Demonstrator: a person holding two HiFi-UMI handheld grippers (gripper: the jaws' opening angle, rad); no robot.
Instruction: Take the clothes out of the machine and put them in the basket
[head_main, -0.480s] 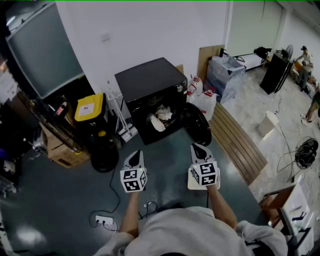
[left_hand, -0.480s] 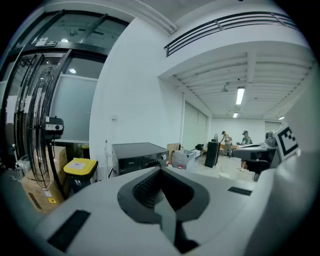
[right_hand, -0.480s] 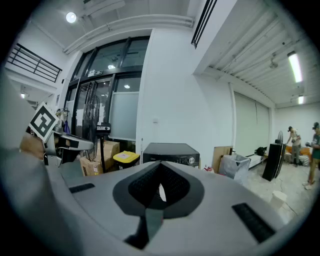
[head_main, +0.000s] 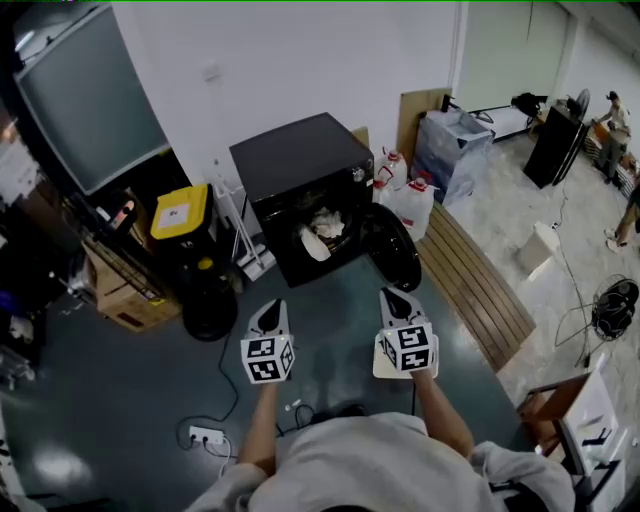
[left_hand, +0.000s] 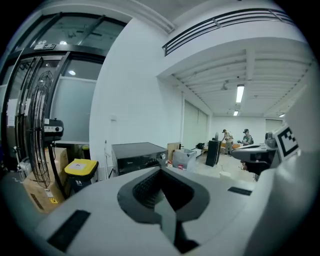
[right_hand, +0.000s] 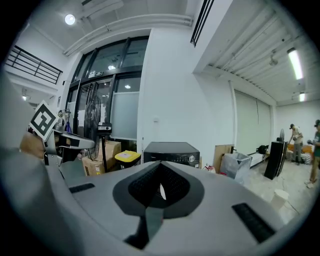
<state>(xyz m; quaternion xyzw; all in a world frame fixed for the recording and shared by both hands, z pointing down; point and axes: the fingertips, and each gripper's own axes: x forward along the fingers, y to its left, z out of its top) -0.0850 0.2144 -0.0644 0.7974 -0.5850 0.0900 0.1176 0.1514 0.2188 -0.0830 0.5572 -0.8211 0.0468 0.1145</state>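
Observation:
The black machine (head_main: 300, 185) stands against the white wall with its round door (head_main: 396, 246) swung open to the right. White clothes (head_main: 324, 228) lie bunched in the drum opening. My left gripper (head_main: 270, 312) and right gripper (head_main: 396, 298) hover side by side over the dark floor, a good stride short of the machine and pointing at it. Both are shut with nothing in them. The machine also shows beyond the closed left gripper (left_hand: 162, 172) as a black box (left_hand: 137, 156), and past the closed right gripper (right_hand: 160, 172) as the same box (right_hand: 171, 152). No basket can be made out.
A yellow-lidded bin (head_main: 180, 215) and a cardboard box (head_main: 125, 302) stand left of the machine. White jugs (head_main: 406, 200) and a slatted wooden platform (head_main: 475, 280) lie to its right. A power strip with cables (head_main: 206, 437) lies near my feet. A floor fan (head_main: 612, 305) is at far right.

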